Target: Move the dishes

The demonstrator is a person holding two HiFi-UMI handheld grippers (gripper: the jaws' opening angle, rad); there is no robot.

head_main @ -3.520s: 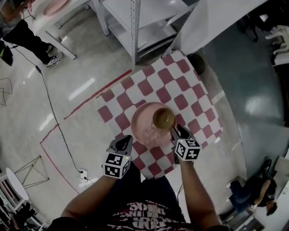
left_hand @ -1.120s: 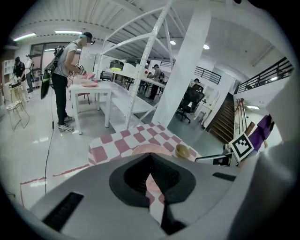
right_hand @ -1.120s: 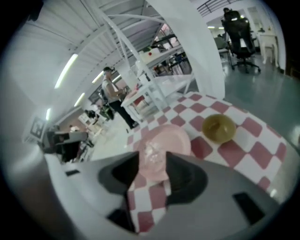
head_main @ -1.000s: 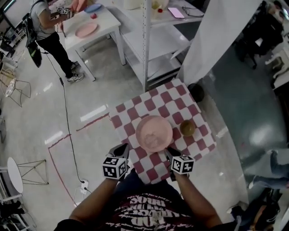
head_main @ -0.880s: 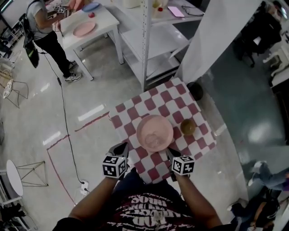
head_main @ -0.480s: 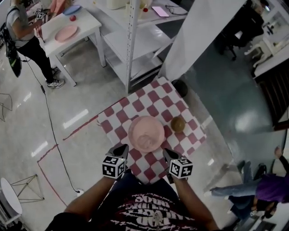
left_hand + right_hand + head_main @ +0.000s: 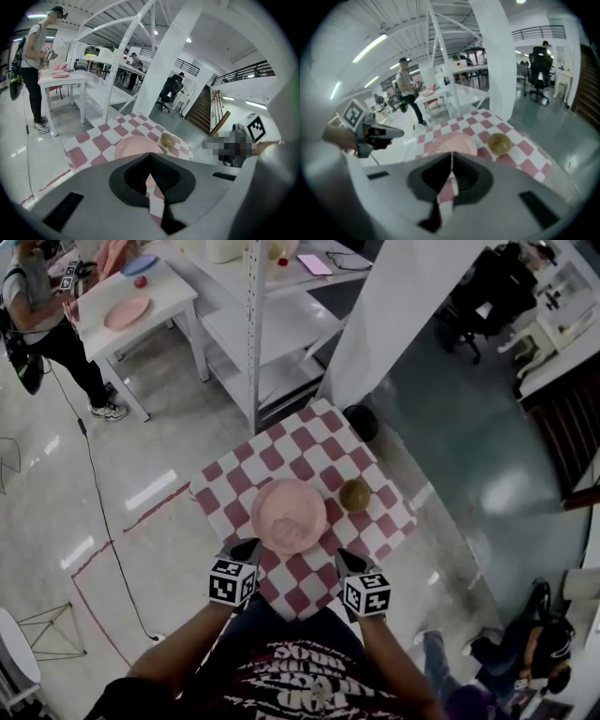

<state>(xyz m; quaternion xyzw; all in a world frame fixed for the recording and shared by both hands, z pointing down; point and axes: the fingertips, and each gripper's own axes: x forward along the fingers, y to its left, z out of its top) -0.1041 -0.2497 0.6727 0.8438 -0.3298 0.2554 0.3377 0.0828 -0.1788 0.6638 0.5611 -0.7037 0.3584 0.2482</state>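
A pink plate (image 7: 288,516) lies in the middle of the red-and-white checked table (image 7: 298,442). To its right a small olive bowl (image 7: 354,495) stands on the cloth, apart from the plate. My left gripper (image 7: 249,547) hovers at the table's near edge, left of the plate, shut and empty. At the near edge on the right, my right gripper (image 7: 343,559) is shut with nothing in it. The left gripper view shows the plate (image 7: 136,144) and bowl (image 7: 168,139) beyond the closed jaws. In the right gripper view the plate (image 7: 452,142) and bowl (image 7: 499,143) lie ahead.
A white shelving rack (image 7: 251,324) and a white pillar (image 7: 394,306) stand behind the table. A dark round object (image 7: 361,420) sits on the floor at the table's far corner. At far left a person (image 7: 37,324) works at a white table (image 7: 131,310) with another pink plate.
The bowl, held over the plate 3.5 seconds ago, now stands on the cloth to the plate's right. Both grippers have drawn back from the dishes to the table's near edge.
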